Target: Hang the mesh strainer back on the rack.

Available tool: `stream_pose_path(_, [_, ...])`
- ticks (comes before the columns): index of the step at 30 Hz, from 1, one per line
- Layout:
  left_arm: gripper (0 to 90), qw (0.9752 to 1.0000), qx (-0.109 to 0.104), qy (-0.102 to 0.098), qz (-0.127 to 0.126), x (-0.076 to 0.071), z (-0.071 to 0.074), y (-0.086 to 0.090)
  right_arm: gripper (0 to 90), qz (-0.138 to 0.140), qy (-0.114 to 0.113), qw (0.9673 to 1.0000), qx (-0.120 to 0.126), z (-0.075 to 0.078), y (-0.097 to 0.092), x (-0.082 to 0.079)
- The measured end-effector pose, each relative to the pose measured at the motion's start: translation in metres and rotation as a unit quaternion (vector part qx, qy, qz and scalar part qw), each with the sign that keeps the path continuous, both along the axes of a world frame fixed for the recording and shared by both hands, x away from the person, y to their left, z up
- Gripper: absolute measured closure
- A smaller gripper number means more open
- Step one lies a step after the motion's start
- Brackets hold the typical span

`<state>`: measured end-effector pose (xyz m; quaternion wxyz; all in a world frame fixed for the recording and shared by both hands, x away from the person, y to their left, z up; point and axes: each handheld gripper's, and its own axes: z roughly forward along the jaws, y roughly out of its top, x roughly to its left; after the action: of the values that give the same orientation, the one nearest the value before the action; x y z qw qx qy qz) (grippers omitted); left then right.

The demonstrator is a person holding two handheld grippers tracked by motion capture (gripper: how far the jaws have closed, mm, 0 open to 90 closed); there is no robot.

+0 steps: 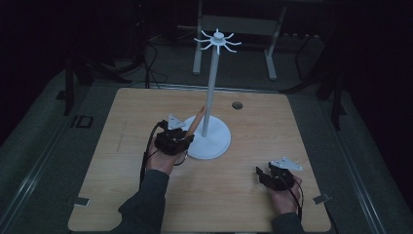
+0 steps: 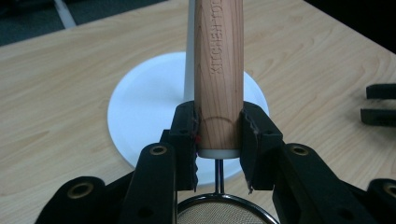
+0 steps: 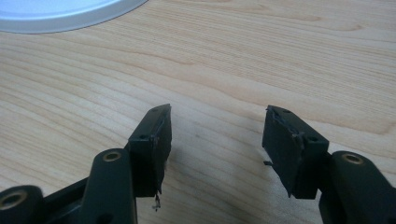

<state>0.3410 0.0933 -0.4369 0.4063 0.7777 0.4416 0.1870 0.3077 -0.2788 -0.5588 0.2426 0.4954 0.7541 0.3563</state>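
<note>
Jaws on the left gripper (image 2: 218, 140) are clamped tight on a wooden handle (image 2: 219, 70), one pad on each side of it. The handle has "KITCHEN TOOL" lettering stamped along it and a white cap at the near end, with a thin wire running down to a round mesh strainer (image 2: 223, 212) right under the jaws. From the high view the handle (image 1: 195, 122) sticks up at a tilt out of the left gripper (image 1: 181, 138), leaning toward the pole of a white stand (image 1: 209, 97). Can't tell if it actually touches the pole. The stand has a round flat base (image 1: 216, 141) sitting around the middle of the table (image 1: 122, 170), and a ring of little hooks (image 1: 217, 41) at the top.

Right gripper (image 3: 215, 140) is wide open with nothing between the jaws, just bare wood grain below. It's held low near the table's near right corner (image 1: 265, 173), well apart from the stand. There's a small dark round hole (image 1: 237, 105) in the tabletop near the far edge.
</note>
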Motion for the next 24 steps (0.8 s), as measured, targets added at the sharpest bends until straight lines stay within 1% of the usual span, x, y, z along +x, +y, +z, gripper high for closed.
stream_pose_path(3, [69.3, 1.0, -0.003, -0.004, 0.002, 0.0, 0.003, -0.001, 42.0, 0.0, 0.0, 1.0, 0.0, 0.0, 0.0, 0.0])
stream_pose_path(6, [69.3, 1.0, -0.002, -0.009, 0.003, 0.0, 0.006, -0.002, 42.0, -0.001, 0.0, 1.0, 0.0, 0.0, 0.0, 0.0])
stream_pose_path(12, [69.2, 0.9998, -0.009, -0.019, 0.005, -0.001, 0.011, -0.005, 41.9, -0.001, 0.0, 1.0, 0.001, 0.0, 0.0, 0.0])
stream_pose_path(24, [69.2, 0.9993, -0.019, -0.029, 0.009, -0.002, 0.02, -0.007, 41.9, -0.001, 0.001, 1.0, 0.001, 0.0, 0.0, 0.0])
